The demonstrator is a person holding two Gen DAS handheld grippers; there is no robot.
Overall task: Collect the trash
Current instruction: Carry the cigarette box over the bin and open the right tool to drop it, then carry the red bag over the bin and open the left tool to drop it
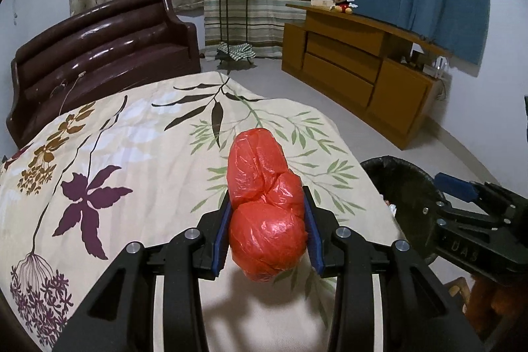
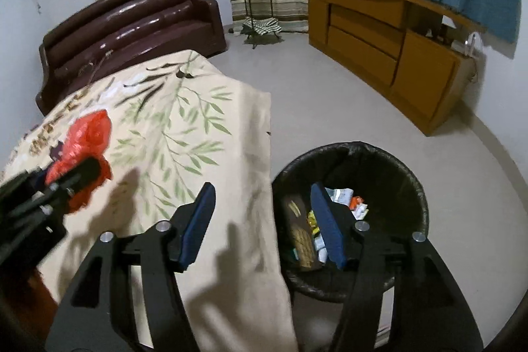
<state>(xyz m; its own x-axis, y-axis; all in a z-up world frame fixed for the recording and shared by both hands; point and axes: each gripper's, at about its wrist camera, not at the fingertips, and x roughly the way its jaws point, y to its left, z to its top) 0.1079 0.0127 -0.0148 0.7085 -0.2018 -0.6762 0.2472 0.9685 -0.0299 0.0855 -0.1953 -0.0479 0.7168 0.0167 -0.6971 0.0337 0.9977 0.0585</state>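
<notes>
A crumpled red plastic bag (image 1: 265, 203) lies on a table covered with a floral cloth (image 1: 132, 134). My left gripper (image 1: 266, 213) is shut on the bag, blue pads pressing both its sides. The bag also shows at the left of the right wrist view (image 2: 82, 141), with the left gripper (image 2: 62, 183) on it. My right gripper (image 2: 264, 197) is open and empty, held above the table's right edge and a black-lined trash bin (image 2: 396, 174) holding several wrappers. The bin's rim (image 1: 396, 167) and the right gripper (image 1: 468, 197) show at the right of the left wrist view.
A dark brown sofa (image 1: 99, 55) stands behind the table. A wooden cabinet (image 1: 356, 68) with a Mickey toy (image 1: 341, 2) lines the right wall. A plant stand (image 1: 232, 5) with a potted plant is by the curtains. Grey floor (image 2: 330, 94) lies between table and cabinet.
</notes>
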